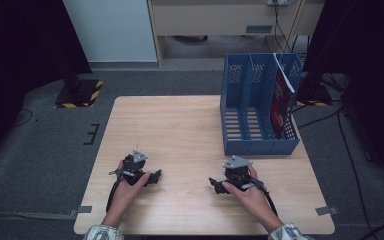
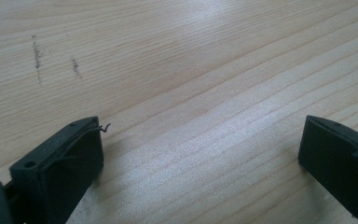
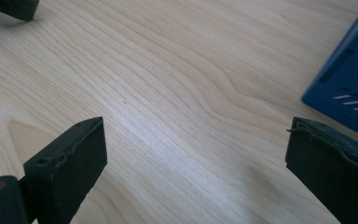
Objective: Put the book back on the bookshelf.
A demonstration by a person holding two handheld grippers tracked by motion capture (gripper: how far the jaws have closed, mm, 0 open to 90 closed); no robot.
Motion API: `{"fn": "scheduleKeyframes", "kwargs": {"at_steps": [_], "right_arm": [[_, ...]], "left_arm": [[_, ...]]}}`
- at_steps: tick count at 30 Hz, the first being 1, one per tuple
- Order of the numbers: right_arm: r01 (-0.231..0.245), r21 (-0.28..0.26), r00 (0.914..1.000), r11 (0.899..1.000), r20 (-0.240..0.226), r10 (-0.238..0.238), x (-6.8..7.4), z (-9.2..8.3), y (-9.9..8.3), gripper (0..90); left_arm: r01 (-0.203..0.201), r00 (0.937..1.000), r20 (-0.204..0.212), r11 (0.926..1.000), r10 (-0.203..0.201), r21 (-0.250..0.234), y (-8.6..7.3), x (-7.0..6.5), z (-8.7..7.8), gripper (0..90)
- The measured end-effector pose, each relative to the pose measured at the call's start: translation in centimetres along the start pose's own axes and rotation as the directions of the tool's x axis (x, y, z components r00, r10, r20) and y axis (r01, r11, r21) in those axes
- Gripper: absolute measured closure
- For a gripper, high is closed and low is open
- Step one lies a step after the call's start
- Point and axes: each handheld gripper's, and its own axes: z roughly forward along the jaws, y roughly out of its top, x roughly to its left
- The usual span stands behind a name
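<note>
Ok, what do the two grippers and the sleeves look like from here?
Both the left gripper and the right gripper are black, each topped by a grey three-cornered plate, with a dark cable trailing back along the forearm. Their jaws are blocky black pads. The sleeves are light with a fine pattern.

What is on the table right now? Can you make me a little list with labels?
table: light wood, bare in the middle
left gripper: resting on the table near the front edge, jaws wide apart, holding nothing
right gripper: resting on the table near the front edge, jaws wide apart, holding nothing
file rack: blue, three slots, standing at the far right of the table
red book: upright in the rack's rightmost slot
other two slots: nothing seen in them
</note>
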Motion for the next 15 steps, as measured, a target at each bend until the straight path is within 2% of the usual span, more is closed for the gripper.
{"fn": "scheduleKeyframes", "kwargs": {"at_steps": [5, 6, 9, 11, 12, 15], "right_arm": [[-0.022, 0.02, 0.9996, 1.0, 0.02, 0.021, 0.4, 1.3, 0.0, 6.0], [-0.039, 0.032, 0.9985, 0.999, 0.039, 0.038, 0.5, 1.9, -0.1, 6.1], [-0.056, 0.075, 0.9964, 0.996, 0.068, 0.051, 0.4, 2.3, 0.1, 5.8], [-0.063, 0.078, 0.9957, 0.995, 0.073, 0.057, 0.4, 2.3, 0.1, 5.6], [-0.069, 0.084, 0.9941, 0.994, 0.09, 0.061, 0.3, 2.4, 0.1, 4.7], [-0.074, 0.087, 0.9936, 0.993, 0.092, 0.066, 0.3, 2.4, 0.1, 3.3]], "left_arm": [[-0.002, 1.0, 0.002, 1.0, 0.002, 0.0, 0.0, 0.0, 0.0, 0.0], [-0.002, 1.0, 0.003, 1.0, 0.002, 0.0, 0.0, 0.0, 0.0, 0.0], [-0.003, 1.0, 0.003, 1.0, 0.003, 0.0, 0.0, 0.0, 0.0, 0.0], [-0.003, 1.0, 0.003, 1.0, 0.003, 0.0, 0.0, 0.0, 0.0, 0.0], [-0.003, 1.0, 0.003, 1.0, 0.003, 0.0, 0.0, 0.0, 0.0, 0.0], [-0.003, 1.0, 0.003, 1.0, 0.003, 0.001, 0.0, 0.0, 0.0, 0.0]]}}
